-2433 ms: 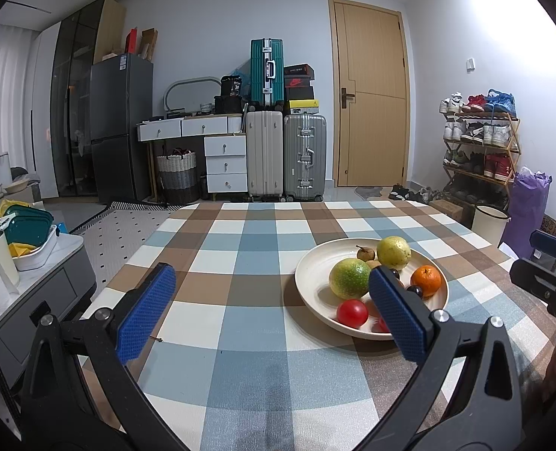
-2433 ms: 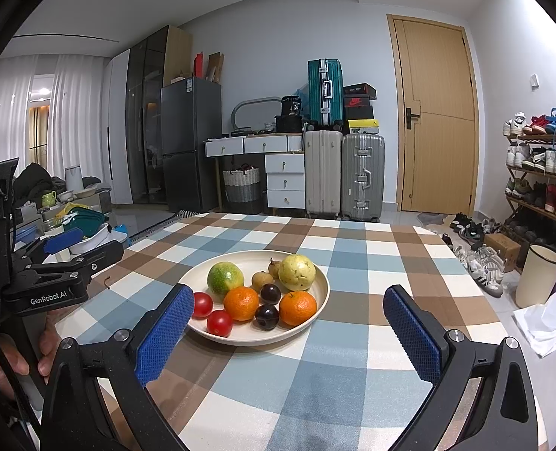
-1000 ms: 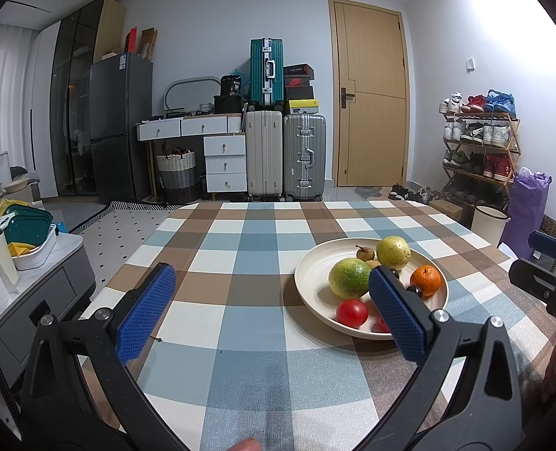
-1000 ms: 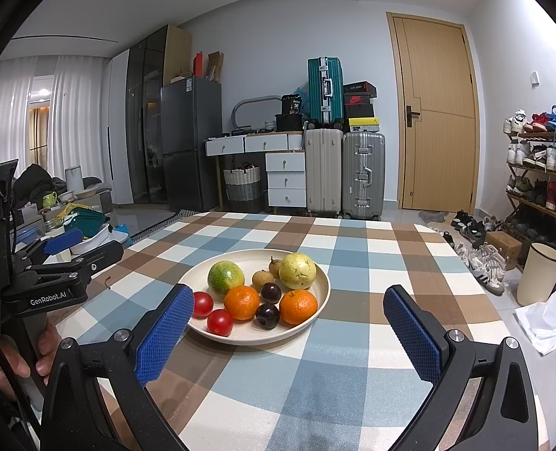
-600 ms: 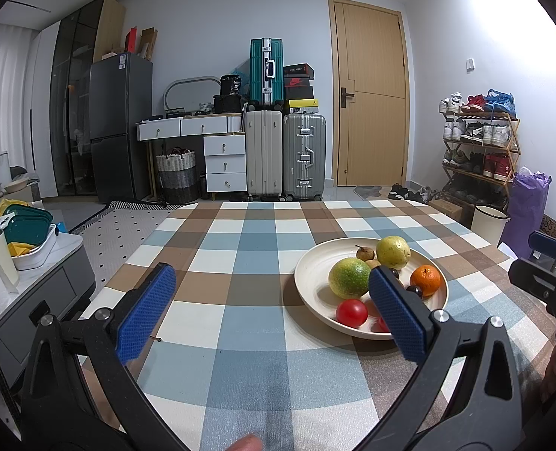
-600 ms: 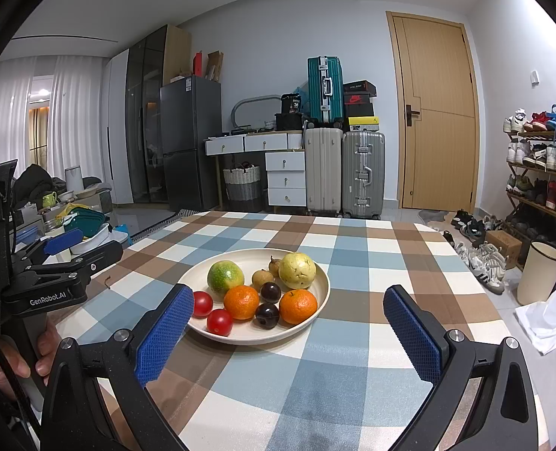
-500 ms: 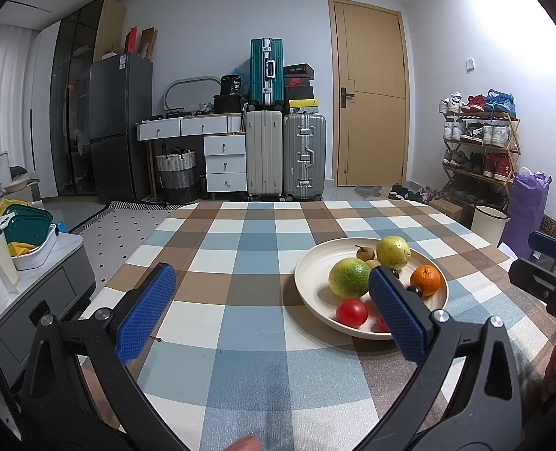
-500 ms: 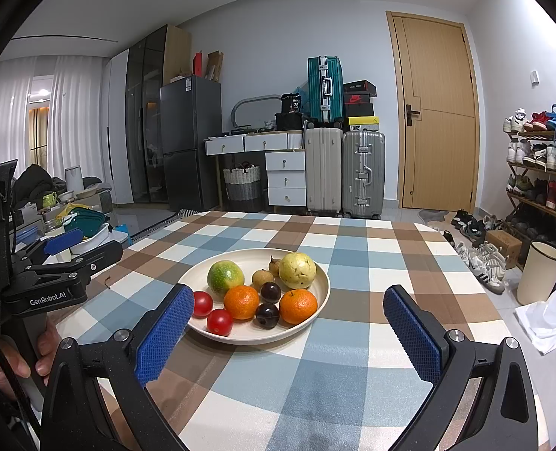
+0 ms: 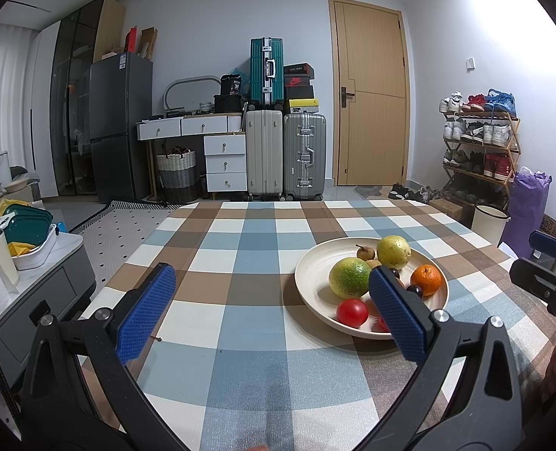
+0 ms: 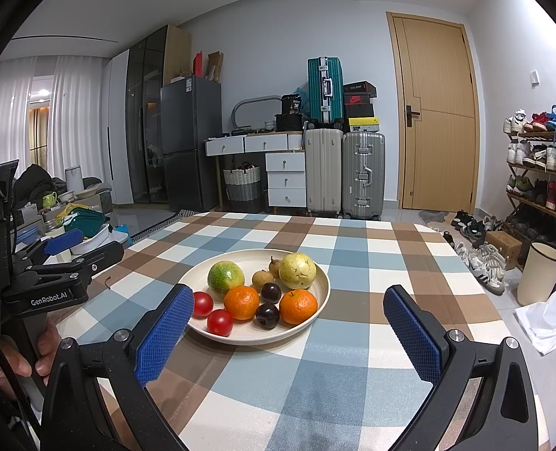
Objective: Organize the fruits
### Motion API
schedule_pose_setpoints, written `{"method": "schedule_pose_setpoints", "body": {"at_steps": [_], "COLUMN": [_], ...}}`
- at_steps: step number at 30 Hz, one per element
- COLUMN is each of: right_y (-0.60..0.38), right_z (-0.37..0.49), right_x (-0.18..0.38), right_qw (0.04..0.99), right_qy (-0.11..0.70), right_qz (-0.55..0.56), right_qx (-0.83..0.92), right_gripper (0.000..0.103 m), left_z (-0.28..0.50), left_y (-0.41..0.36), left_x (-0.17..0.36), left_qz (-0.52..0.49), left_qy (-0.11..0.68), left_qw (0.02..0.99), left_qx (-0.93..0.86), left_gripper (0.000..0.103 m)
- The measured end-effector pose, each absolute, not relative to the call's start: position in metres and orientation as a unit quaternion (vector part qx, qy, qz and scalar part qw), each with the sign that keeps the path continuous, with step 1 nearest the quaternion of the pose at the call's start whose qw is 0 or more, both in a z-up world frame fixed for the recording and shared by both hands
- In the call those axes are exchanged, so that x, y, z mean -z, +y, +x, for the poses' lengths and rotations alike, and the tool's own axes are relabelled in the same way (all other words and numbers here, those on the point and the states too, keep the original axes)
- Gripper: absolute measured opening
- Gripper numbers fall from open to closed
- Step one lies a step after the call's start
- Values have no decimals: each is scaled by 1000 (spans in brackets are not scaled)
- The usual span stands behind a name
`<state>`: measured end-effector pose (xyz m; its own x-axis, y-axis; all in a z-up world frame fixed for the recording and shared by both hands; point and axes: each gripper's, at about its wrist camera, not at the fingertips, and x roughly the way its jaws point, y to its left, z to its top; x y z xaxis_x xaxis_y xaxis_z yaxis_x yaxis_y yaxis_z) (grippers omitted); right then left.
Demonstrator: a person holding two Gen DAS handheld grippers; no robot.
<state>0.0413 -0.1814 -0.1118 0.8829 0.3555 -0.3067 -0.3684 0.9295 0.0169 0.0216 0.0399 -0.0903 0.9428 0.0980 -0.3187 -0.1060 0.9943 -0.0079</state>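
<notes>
A cream plate (image 10: 317, 302) (image 9: 310, 289) sits on the checked tablecloth and holds the fruit: a green-orange citrus (image 10: 225, 276) (image 9: 349, 277), a yellow guava (image 10: 297, 270) (image 9: 393, 251), two oranges (image 10: 241, 302) (image 10: 298, 306), two red tomatoes (image 10: 202, 304) (image 10: 220, 322), two dark plums (image 10: 270, 292) and small brown fruits (image 10: 263, 279). My left gripper (image 9: 270, 312) is open and empty, left of the plate. My right gripper (image 10: 287, 329) is open and empty, just in front of the plate. The left gripper also shows in the right wrist view (image 10: 64, 259).
The checked tablecloth (image 9: 255, 259) covers the table. A grey side cabinet (image 9: 30, 274) with green containers and a paper roll stands left of the table. A shoe rack (image 9: 481, 150), a white bin (image 10: 541, 274) and shoes on the floor lie to the right.
</notes>
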Motion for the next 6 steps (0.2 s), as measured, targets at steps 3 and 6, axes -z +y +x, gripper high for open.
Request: {"method": "schedule_pose_setpoints", "body": {"at_steps": [3, 6], "right_y": [-181, -181], "right_z": [41, 41], "right_x": [112, 112], "right_qw": [970, 970], "right_qy": [154, 154], "right_qz": [-21, -21], "right_qx": [-187, -187], "right_gripper": [103, 103], "left_z": [23, 21], "left_y": [39, 39], "left_x": [91, 91], "left_qz": [-13, -13], "left_qy": [161, 161], "left_qw": [986, 986], "left_qx": [-52, -52], "left_gripper": [102, 102]}}
